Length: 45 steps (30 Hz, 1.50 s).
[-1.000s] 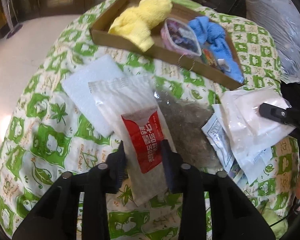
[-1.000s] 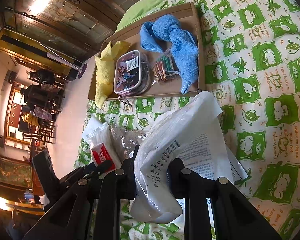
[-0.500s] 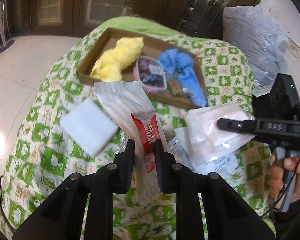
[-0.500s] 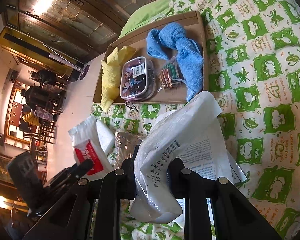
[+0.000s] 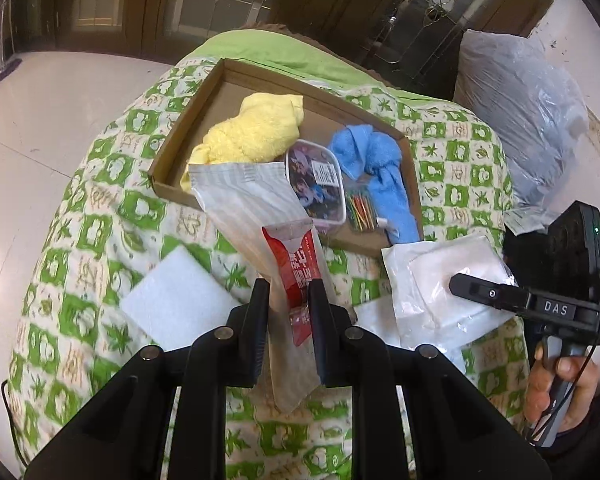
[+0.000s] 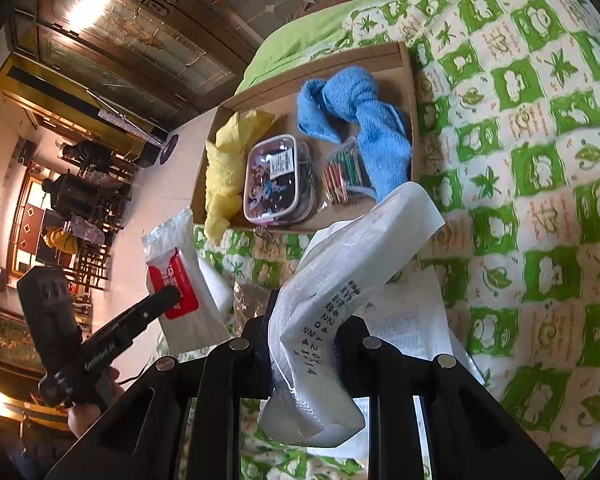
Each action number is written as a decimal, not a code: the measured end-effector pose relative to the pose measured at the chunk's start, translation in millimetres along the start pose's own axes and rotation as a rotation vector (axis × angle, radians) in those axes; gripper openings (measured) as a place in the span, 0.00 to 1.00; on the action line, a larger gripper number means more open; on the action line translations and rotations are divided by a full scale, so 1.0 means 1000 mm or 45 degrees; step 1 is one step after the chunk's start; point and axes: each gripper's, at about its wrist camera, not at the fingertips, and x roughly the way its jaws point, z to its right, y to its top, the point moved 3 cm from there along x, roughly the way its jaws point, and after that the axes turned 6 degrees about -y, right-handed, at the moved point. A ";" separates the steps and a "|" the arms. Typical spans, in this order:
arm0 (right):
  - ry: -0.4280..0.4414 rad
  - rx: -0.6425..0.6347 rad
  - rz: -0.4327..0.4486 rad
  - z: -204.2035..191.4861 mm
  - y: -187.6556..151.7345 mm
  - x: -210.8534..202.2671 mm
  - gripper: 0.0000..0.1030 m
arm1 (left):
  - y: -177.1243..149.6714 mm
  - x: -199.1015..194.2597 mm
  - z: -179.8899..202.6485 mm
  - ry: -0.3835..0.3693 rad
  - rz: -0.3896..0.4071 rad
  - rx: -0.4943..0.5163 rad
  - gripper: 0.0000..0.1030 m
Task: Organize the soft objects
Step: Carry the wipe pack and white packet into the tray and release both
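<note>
My left gripper (image 5: 289,300) is shut on a clear packet with a red label (image 5: 296,264) and holds it lifted above the green patterned cover (image 5: 100,232). It also shows in the right wrist view (image 6: 176,280). My right gripper (image 6: 306,336) is shut on a white plastic pouch (image 6: 340,272), also lifted; the pouch shows in the left wrist view (image 5: 444,280). A cardboard tray (image 5: 172,160) behind holds a yellow towel (image 5: 256,132), a blue towel (image 5: 380,168), a clear pouch (image 5: 320,184) and coloured sticks (image 5: 362,210).
A white foam pad (image 5: 176,300) lies on the cover at the left. Printed white packets (image 6: 416,320) lie under the right gripper. A grey plastic-wrapped bundle (image 5: 520,120) sits at the far right. White floor (image 5: 40,120) surrounds the covered surface.
My left gripper closed on the red-label packet and lifted it up off the cover. The right gripper kept holding the white pouch, nearly still.
</note>
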 end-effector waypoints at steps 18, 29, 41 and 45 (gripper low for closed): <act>0.023 -0.003 -0.009 -0.002 0.060 0.044 0.19 | 0.059 0.065 -0.022 -0.052 -0.121 -0.031 0.16; 0.017 0.044 -0.006 0.012 0.085 0.077 0.19 | 0.107 0.084 -0.030 -0.009 -0.086 0.000 0.17; 0.000 0.021 0.044 0.004 0.099 0.102 0.20 | 0.153 0.111 -0.006 -0.001 -0.074 0.081 0.17; -0.024 -0.014 0.070 0.002 0.097 0.112 0.20 | 0.160 0.122 -0.004 -0.062 -0.057 -0.009 0.17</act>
